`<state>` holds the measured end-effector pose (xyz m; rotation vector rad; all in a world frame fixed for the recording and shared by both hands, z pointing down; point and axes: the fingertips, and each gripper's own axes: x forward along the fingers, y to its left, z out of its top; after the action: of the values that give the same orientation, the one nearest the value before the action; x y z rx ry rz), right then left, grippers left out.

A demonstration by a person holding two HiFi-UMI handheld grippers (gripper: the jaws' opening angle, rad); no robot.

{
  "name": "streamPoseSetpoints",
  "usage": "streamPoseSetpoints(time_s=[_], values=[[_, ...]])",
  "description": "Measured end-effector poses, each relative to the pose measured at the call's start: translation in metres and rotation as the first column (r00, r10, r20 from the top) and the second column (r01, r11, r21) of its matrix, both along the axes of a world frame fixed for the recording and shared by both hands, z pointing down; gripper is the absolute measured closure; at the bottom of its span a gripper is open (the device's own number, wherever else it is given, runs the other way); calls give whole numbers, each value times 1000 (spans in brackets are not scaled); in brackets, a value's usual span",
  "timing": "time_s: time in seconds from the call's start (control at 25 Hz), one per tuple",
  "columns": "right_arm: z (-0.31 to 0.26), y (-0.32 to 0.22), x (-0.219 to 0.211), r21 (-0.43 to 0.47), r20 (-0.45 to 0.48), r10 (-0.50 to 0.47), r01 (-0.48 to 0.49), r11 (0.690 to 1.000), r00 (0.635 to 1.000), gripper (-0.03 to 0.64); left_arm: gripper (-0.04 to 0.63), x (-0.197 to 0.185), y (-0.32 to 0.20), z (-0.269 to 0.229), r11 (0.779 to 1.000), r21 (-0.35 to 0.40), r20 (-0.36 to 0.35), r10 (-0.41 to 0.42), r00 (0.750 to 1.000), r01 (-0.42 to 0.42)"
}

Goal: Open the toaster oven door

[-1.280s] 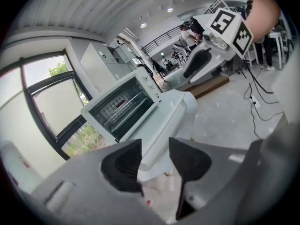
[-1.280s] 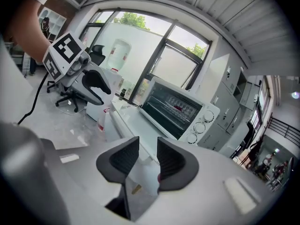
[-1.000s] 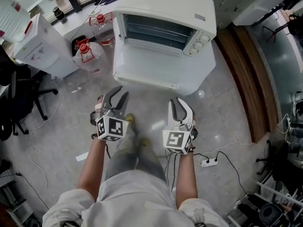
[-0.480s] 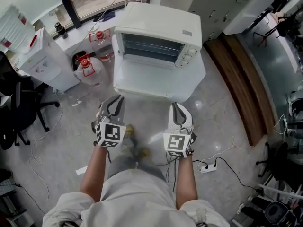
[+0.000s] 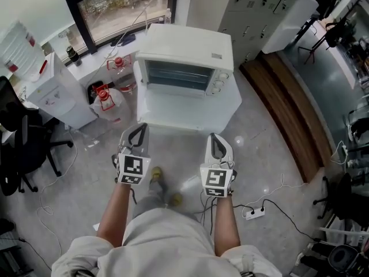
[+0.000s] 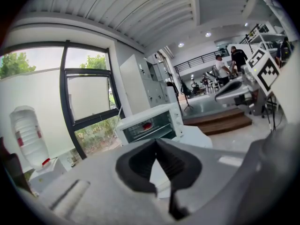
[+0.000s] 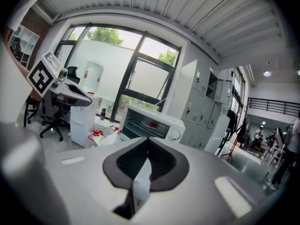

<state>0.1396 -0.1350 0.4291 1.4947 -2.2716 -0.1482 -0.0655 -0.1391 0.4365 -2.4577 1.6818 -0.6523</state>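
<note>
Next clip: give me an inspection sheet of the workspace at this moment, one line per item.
Surface: grey floor, with a white stand on it.
Job's things: toaster oven on the stand; whether it is open is unclear from here.
Clutter: two red-capped jugs left of the stand; dispenser; office chair.
Grippers: left hand-held gripper and right hand-held gripper have just closed; both shut, nothing between the jaws, short of the stand.
Cables: power strip and its leads on the floor, right of the person.
Surroundings: window, lockers, wooden step.
</note>
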Motion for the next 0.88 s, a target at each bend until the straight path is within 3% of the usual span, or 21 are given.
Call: streamPoseSetpoints(time_s=[0.36,0.88], values=[[-26,10,23,3,141,37,-38,999,989,615,597,10,9,-31,999,37,0,6,1000,-6],[-59,14,25,58,167,19,-29,998,986,615,597,2,15,-72,996,86,-55,-21,998,26]])
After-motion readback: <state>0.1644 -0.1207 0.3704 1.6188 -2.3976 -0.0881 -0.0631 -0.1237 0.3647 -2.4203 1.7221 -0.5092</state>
